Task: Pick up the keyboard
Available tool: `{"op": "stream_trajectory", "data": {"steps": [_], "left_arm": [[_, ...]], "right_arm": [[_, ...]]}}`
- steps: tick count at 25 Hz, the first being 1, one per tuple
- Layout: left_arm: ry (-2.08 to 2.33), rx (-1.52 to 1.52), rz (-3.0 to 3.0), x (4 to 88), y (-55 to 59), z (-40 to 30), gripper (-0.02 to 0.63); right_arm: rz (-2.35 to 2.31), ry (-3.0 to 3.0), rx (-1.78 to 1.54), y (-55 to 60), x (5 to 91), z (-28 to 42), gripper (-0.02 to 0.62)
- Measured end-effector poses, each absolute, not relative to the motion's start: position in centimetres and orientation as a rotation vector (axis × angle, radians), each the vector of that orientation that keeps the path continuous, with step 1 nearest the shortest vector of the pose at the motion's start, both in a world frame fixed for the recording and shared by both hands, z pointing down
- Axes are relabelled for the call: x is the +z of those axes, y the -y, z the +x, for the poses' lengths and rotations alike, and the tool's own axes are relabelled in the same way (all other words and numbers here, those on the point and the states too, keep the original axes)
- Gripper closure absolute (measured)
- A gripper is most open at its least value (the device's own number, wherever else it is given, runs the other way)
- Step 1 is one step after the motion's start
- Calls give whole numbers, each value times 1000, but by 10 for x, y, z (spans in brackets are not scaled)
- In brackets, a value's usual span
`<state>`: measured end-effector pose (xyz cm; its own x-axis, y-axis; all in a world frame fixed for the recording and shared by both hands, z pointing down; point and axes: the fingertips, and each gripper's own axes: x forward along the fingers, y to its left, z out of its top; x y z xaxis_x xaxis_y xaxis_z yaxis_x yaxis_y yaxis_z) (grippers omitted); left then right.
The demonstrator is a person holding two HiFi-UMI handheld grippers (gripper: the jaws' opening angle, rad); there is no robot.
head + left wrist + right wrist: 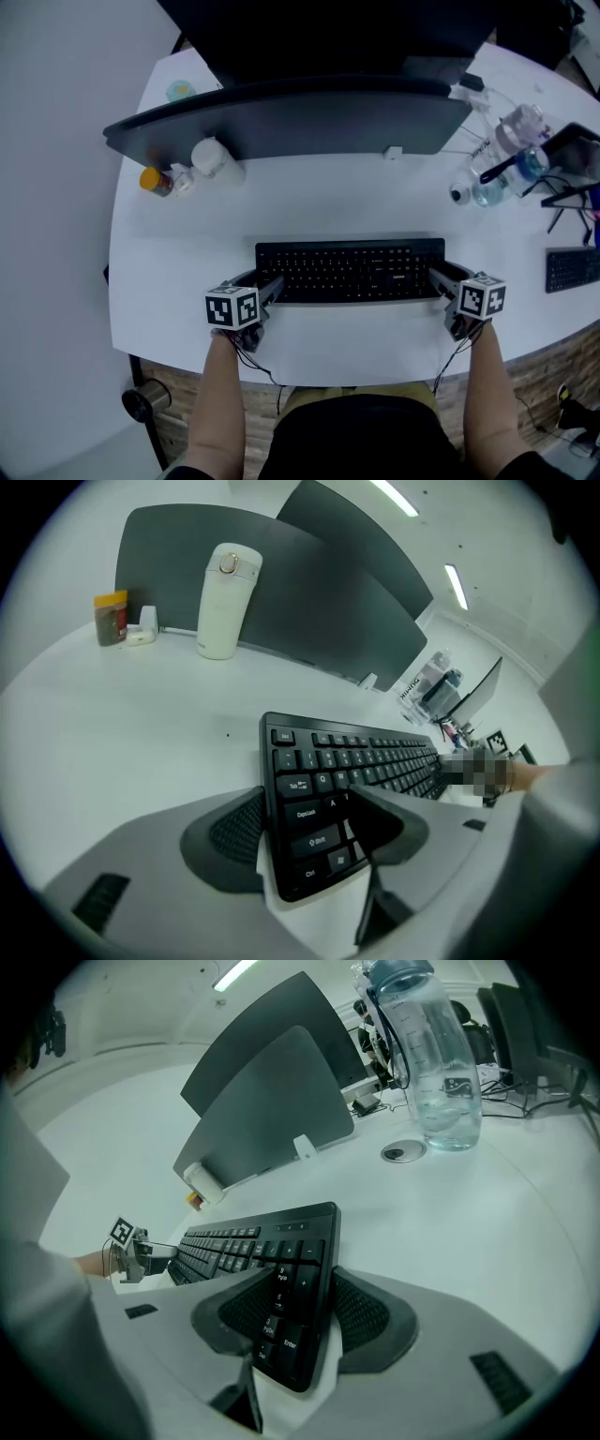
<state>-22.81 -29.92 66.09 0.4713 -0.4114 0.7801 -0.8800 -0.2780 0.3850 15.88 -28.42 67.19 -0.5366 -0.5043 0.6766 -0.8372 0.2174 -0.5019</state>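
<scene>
A black keyboard lies flat on the white desk, close to its front edge. My left gripper is at the keyboard's left end. In the left gripper view, one pad of that gripper lies against the end edge and the other jaw rests on the keys. My right gripper holds the right end. In the right gripper view, the number pad sits pinched between the two pads of that gripper.
A dark monitor stands behind the keyboard, with a white bottle and an orange-capped jar at its left. A clear water bottle, cables and a second keyboard are at the right.
</scene>
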Motion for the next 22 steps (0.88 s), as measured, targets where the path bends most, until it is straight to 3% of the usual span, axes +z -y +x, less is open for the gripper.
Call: {"op": "stream_trajectory", "data": {"steps": [22], "left_arm": [[1202,754,1890,641,293,-221,318]], "right_arm": [[1276,2159,1196,279,659,163,402]]}}
